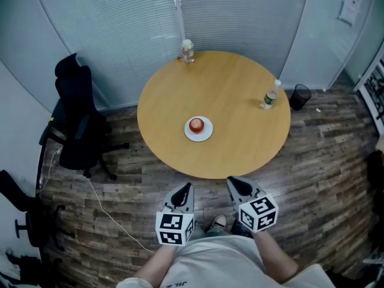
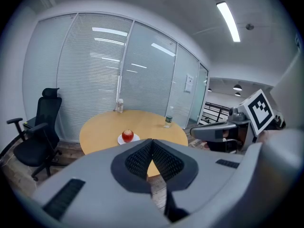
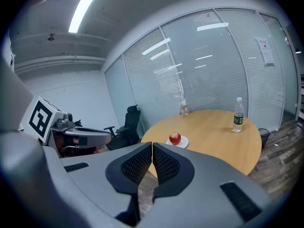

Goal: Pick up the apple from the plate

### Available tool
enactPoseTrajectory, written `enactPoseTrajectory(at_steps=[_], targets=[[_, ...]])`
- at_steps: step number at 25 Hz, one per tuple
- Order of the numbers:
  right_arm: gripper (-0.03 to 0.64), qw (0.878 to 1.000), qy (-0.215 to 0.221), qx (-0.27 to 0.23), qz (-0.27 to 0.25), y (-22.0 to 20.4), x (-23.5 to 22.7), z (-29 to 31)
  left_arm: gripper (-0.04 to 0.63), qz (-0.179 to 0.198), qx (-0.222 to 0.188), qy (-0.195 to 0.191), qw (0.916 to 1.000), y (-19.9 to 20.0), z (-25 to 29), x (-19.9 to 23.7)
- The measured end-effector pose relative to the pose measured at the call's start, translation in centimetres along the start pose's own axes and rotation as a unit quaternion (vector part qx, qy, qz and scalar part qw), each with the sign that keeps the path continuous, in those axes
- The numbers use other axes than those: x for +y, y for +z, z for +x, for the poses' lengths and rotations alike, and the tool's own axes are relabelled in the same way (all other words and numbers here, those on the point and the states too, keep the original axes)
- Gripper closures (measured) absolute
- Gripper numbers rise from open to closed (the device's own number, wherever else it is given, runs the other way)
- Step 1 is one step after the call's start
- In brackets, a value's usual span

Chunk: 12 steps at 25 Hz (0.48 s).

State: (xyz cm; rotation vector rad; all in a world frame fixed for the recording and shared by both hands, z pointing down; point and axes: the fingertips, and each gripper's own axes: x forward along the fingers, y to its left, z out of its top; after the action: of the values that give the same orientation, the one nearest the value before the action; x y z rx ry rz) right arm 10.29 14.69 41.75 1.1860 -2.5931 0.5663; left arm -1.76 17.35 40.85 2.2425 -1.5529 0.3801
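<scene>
A red apple [image 1: 196,125] sits on a small white plate [image 1: 206,134] near the middle of a round wooden table [image 1: 240,101]. The apple [image 2: 127,136] and plate [image 2: 135,137] also show in the left gripper view, and the apple [image 3: 175,138] on its plate [image 3: 183,142] in the right gripper view. My left gripper [image 1: 187,188] and right gripper [image 1: 231,182] hover side by side just off the table's near edge, well short of the plate. Both are shut with nothing between the jaws, left [image 2: 151,142] and right [image 3: 152,145].
A green-labelled water bottle [image 1: 270,95] stands at the table's right edge and a small clear bottle [image 1: 188,51] at its far edge. A black office chair [image 1: 75,122] stands left of the table, a dark bin [image 1: 299,96] to its right. Glass walls with blinds lie behind.
</scene>
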Motion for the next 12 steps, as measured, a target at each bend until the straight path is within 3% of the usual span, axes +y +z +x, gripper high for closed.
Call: enactPoseTrajectory(at_steps=[12], targets=[[0.584,1.000,0.003,0.024,0.014,-0.7,-2.1,3.1,0.593,-0.021,0.014,-0.007,0.9997,0.0,3.7,1.8]])
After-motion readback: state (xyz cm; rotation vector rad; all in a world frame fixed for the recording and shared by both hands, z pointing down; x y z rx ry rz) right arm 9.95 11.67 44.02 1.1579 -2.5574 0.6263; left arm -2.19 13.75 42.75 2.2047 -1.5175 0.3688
